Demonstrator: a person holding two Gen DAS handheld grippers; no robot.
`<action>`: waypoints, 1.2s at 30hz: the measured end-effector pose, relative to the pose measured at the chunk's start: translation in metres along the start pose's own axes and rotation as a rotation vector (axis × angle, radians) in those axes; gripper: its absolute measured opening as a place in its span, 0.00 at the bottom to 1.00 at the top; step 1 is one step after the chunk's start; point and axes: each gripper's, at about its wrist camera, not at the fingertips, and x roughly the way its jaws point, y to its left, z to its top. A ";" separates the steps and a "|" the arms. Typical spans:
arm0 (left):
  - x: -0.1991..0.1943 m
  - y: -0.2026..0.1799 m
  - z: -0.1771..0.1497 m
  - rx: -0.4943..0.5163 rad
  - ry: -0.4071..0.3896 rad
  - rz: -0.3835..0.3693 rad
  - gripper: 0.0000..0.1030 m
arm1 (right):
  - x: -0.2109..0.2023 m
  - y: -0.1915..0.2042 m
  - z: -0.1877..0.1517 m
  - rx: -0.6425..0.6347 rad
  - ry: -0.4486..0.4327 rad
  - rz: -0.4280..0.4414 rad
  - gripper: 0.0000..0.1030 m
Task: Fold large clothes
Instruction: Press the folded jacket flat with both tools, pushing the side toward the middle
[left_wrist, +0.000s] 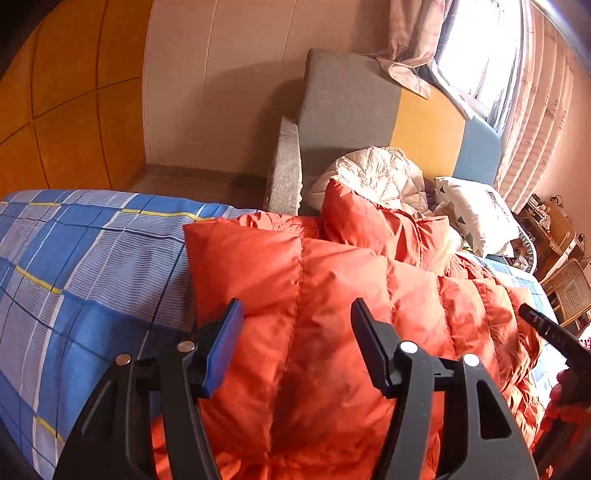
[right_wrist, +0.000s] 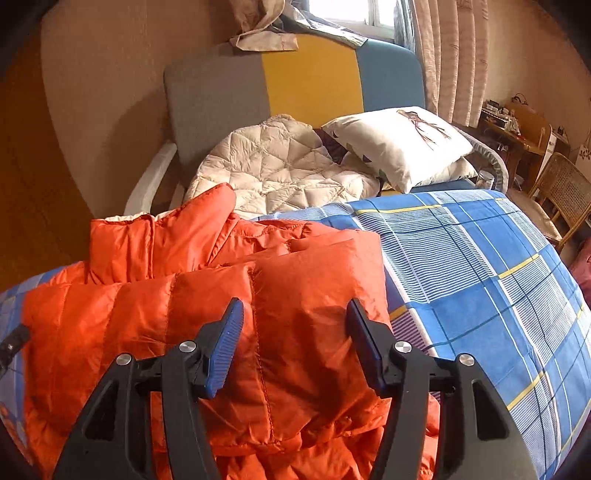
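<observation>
Below both open jaws, orange jacket (right_wrist: 207, 295)

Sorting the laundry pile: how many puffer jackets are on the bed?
2: the orange jacket lies on the blue plaid sheet nearest the grippers; the cream quilted jacket sits by the headboard. Others may be hidden.

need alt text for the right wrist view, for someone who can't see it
An orange puffer jacket lies folded on a blue plaid bedsheet, with the open right gripper poised over it, holding nothing. Behind it are a cream quilted coat, a white pillow and a grey, yellow and blue headboard.
</observation>
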 end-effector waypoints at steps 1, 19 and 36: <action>0.003 -0.001 0.001 0.002 0.001 -0.001 0.58 | 0.004 0.000 -0.001 -0.006 0.003 -0.012 0.56; 0.058 0.006 -0.025 0.040 0.067 0.047 0.55 | 0.056 -0.005 -0.039 -0.064 0.056 -0.022 0.75; 0.018 -0.011 -0.031 0.071 -0.005 0.061 0.60 | 0.045 0.003 -0.027 -0.106 0.069 -0.070 0.77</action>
